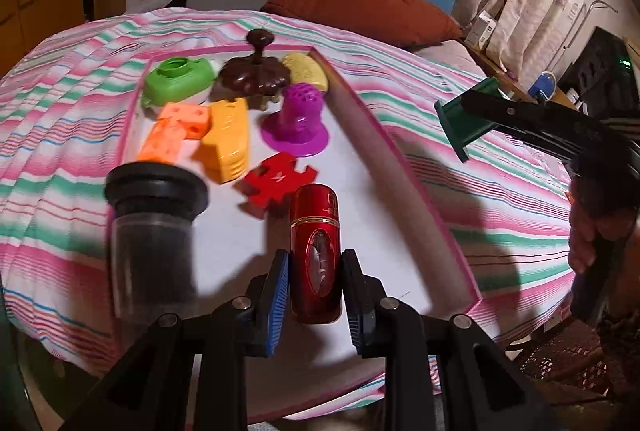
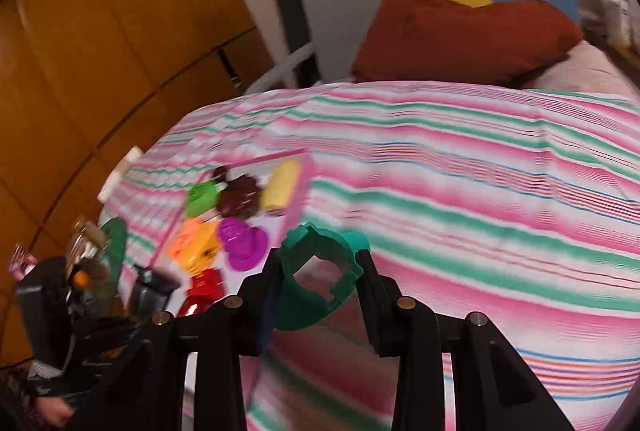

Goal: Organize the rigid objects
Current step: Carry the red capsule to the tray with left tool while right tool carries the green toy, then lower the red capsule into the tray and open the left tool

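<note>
Red and shiny, the little bottle (image 1: 315, 255) sits clamped between the blue pads (image 1: 276, 295) of the left gripper (image 1: 314, 301), jaws pinched narrow on its sides, and it hangs over the near end of the pink-rimmed tray (image 1: 404, 167). So that one looks about to go in.

The right gripper (image 2: 316, 291) is closed on a dark green plastic piece (image 2: 316, 283) (some kind of ring-shaped bracket, though the blur makes the exact shape hard to call), and it's off to the right of the tray, above the striped cloth (image 2: 480, 191), not over the tray yet.

Most of the job looks done already. Inside the tray, at the far end: green part (image 1: 176, 81), brown knobbed thing (image 1: 256, 75), yellow block (image 1: 306, 71). Closer in: two orange dice-like blocks (image 1: 176, 129), a yellow-orange ridged piece (image 1: 226, 139), a purple stand (image 1: 296, 119) and a red puzzle piece (image 1: 276, 179).

A black-capped jar (image 1: 154, 231) stands at the tray's near left edge; can't tell if it's inside or just beside it.

Left to do, I'd say: set down the bottle, then bring the green piece over.
</note>
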Demonstrator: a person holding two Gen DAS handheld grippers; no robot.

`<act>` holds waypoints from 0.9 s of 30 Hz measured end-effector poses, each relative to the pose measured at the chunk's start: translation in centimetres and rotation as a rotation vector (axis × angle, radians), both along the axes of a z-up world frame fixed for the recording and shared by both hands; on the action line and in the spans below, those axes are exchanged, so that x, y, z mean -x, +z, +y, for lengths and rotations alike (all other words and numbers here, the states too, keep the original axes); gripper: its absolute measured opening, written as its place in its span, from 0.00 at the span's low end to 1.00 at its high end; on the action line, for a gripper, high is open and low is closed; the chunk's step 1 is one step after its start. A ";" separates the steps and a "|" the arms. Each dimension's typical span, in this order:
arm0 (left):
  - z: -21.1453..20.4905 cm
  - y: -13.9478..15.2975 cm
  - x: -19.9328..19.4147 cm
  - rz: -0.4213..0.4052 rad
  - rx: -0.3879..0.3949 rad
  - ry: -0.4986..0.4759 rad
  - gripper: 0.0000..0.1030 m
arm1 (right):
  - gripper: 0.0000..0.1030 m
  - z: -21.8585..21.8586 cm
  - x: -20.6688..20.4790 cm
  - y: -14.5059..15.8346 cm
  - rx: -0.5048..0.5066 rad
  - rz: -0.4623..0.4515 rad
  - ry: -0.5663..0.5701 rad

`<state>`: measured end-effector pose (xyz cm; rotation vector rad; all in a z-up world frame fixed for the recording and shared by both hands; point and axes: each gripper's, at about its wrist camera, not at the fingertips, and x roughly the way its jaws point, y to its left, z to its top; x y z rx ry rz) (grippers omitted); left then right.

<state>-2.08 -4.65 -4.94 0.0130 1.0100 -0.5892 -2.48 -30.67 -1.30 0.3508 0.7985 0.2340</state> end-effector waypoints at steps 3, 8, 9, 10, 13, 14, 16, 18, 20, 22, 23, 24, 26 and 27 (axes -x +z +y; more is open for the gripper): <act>0.9 -0.3 -0.1 0.008 -0.002 0.015 0.25 | 0.35 1.7 0.6 0.5 0.001 -0.032 0.044; 1.9 -0.4 -0.2 -0.001 -0.009 0.039 0.25 | 0.35 4.0 1.4 0.7 0.013 -0.065 0.094; 2.0 -0.3 -0.2 0.001 -0.005 0.037 0.25 | 0.35 4.3 1.4 0.6 0.014 -0.065 0.102; 2.1 -0.4 -0.1 0.004 0.001 0.036 0.25 | 0.35 4.7 1.5 0.6 0.016 -0.062 0.112; 2.3 -0.2 0.1 -0.002 0.001 0.033 0.26 | 0.35 5.8 1.6 0.2 0.032 -0.048 0.126; 2.3 -0.1 0.2 -0.007 0.004 0.032 0.28 | 0.35 6.3 1.6 0.1 0.043 -0.041 0.129; 2.5 0.3 0.4 -0.013 0.018 0.033 0.30 | 0.35 6.7 1.7 -0.1 0.062 -0.033 0.131; 2.5 0.7 0.5 -0.025 0.024 0.034 0.31 | 0.35 7.3 1.7 -0.2 0.079 -0.020 0.134; 2.7 1.2 0.7 -0.042 0.027 0.038 0.31 | 0.35 7.7 1.7 -0.4 0.084 -0.016 0.136; 2.9 1.5 0.9 -0.052 0.033 0.045 0.32 | 0.35 8.1 1.7 -0.6 0.097 -0.006 0.135; 3.2 1.7 0.9 -0.054 0.042 0.053 0.32 | 0.35 8.2 1.6 -0.6 0.103 -0.003 0.134; 3.4 1.8 0.9 -0.054 0.048 0.059 0.32 | 0.35 8.2 1.6 -0.7 0.106 0.000 0.135; 3.9 2.0 0.8 -0.052 0.069 0.074 0.33 | 0.35 8.4 1.6 -0.7 0.110 0.009 0.134; 4.1 2.2 0.8 -0.055 0.077 0.083 0.33 | 0.35 8.5 1.6 -0.7 0.112 0.012 0.134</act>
